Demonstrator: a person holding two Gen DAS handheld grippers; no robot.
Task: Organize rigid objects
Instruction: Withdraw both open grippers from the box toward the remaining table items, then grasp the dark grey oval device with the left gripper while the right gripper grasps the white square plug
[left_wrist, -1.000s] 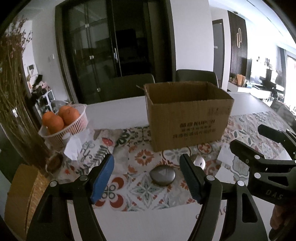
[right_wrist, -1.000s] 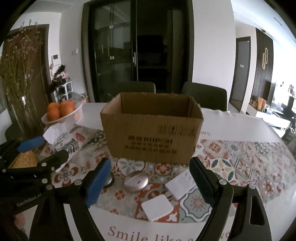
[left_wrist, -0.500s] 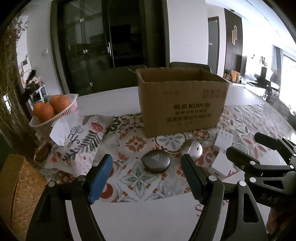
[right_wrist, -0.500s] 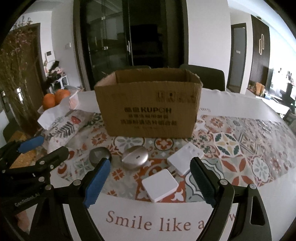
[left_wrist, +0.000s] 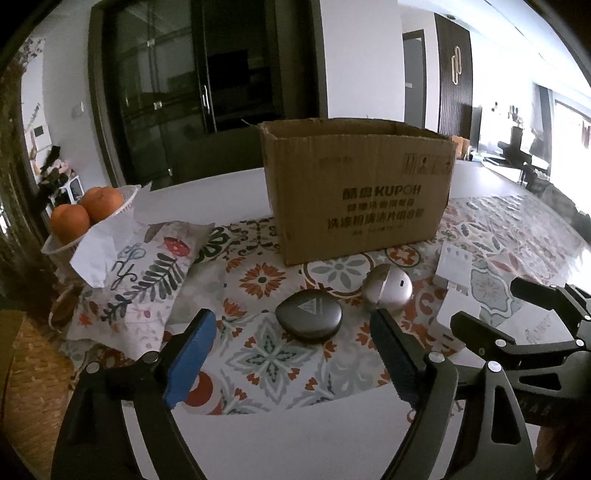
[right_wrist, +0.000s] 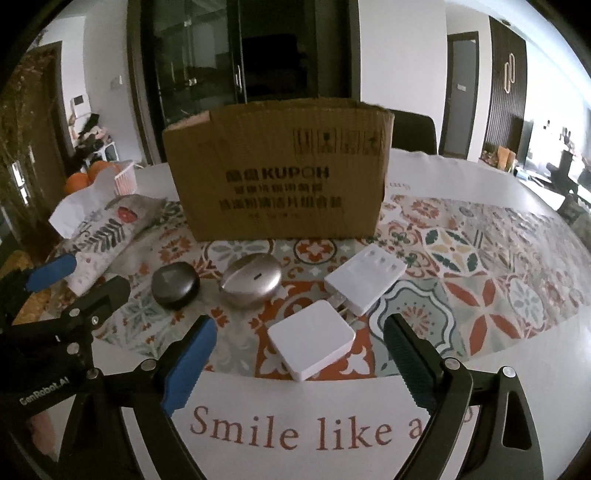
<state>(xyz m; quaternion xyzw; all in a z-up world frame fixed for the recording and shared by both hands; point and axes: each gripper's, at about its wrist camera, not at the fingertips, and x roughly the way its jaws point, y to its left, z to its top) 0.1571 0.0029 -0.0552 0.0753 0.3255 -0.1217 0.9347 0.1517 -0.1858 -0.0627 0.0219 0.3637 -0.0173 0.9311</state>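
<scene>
Four small hard items are laid on the patterned table mat (right_wrist: 480, 258) in front of the open cardboard box (right_wrist: 280, 184): a dark pebble-shaped case (left_wrist: 309, 319), a silver oval case (left_wrist: 388, 290) just beside it, a square white block (right_wrist: 312, 339) and a flat white charger (right_wrist: 364, 278) touching or nearly touching that block. The left gripper (left_wrist: 291, 354) is held low with its fingers spread wide and empty, the dark case lying between and just beyond the tips. The right gripper (right_wrist: 299, 360) is likewise spread and empty, with the square white block framed between its pads. All four are judged light and stiff, so no crushing is expected. The two rounded cases look smooth and are likely to slip; they are best taken across the narrow width, low on the sides. The white block is best pinched on two opposite flat faces
</scene>
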